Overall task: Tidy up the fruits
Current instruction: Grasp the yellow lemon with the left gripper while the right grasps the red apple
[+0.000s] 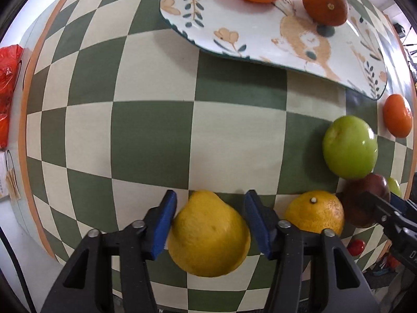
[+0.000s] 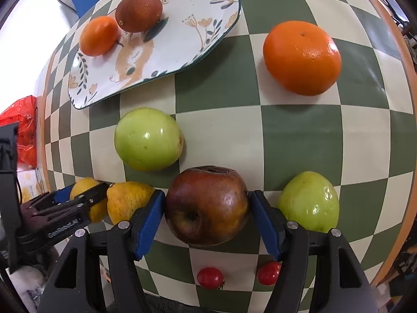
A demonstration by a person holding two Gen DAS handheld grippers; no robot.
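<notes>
In the left wrist view, my left gripper [image 1: 210,195] points down at the chequered table, its blue pads [image 1: 164,224] pressed on both sides of a yellow lemon [image 1: 208,237]. In the right wrist view, my right gripper [image 2: 208,194] is shut on a dark red-brown apple [image 2: 206,206] that rests on the cloth. A flowered plate [image 2: 187,39] at the far side holds an orange [image 2: 99,36] and a darker orange fruit [image 2: 139,11]. The left gripper [image 2: 86,200] also shows at the left of the right wrist view.
Loose on the cloth: a second yellow citrus [image 2: 127,200], a green apple [image 2: 148,139], another green apple [image 2: 308,202], a large orange [image 2: 302,57] and two cherry tomatoes [image 2: 210,277]. A red bag [image 1: 9,91] lies beyond the table's orange-trimmed edge [image 1: 22,130].
</notes>
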